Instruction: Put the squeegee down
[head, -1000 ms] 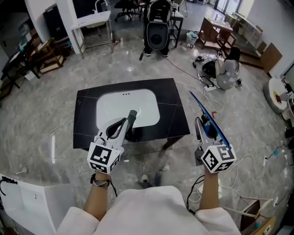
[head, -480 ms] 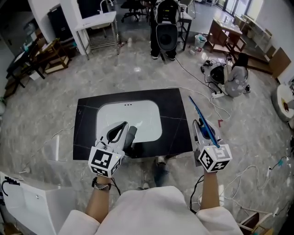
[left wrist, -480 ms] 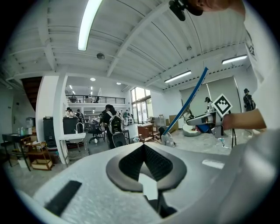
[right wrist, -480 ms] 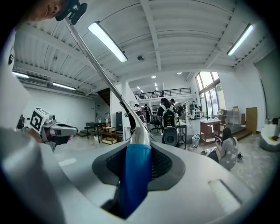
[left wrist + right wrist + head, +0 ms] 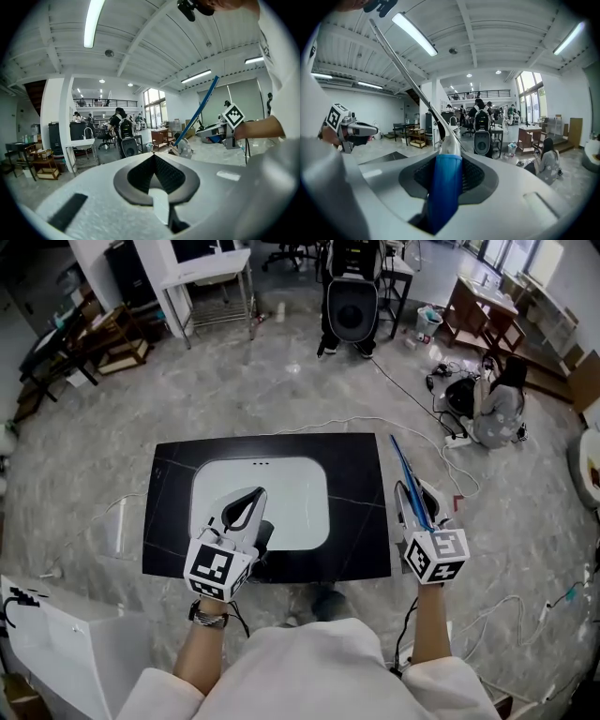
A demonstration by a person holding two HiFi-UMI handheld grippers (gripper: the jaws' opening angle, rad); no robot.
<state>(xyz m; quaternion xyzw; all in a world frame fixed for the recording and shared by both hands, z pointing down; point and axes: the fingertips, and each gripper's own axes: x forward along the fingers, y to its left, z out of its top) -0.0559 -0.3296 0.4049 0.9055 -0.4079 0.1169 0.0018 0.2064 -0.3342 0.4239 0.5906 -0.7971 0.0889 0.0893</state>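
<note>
As the person has stepped closer than a second ago, the black counter (image 5: pixel 361 521) with its white sink (image 5: pixel 281 488) now lies nearer both arms. The right hand-held gripper (image 5: pixel 447 161) clamps the squeegee (image 5: pixel 409 476) by its blue handle, in the air along the counter's right edge. The left hand-held gripper (image 5: pixel 153 158) is closed and empty. A speaker (image 5: pixel 352 310) and cables (image 5: pixel 422 404) lie beyond.

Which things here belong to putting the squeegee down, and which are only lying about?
For the job:
- squeegee, gripped in the right tool
- counter, probably where it will go

Lying about:
- sink
- speaker
- cable on the floor
- white table
</note>
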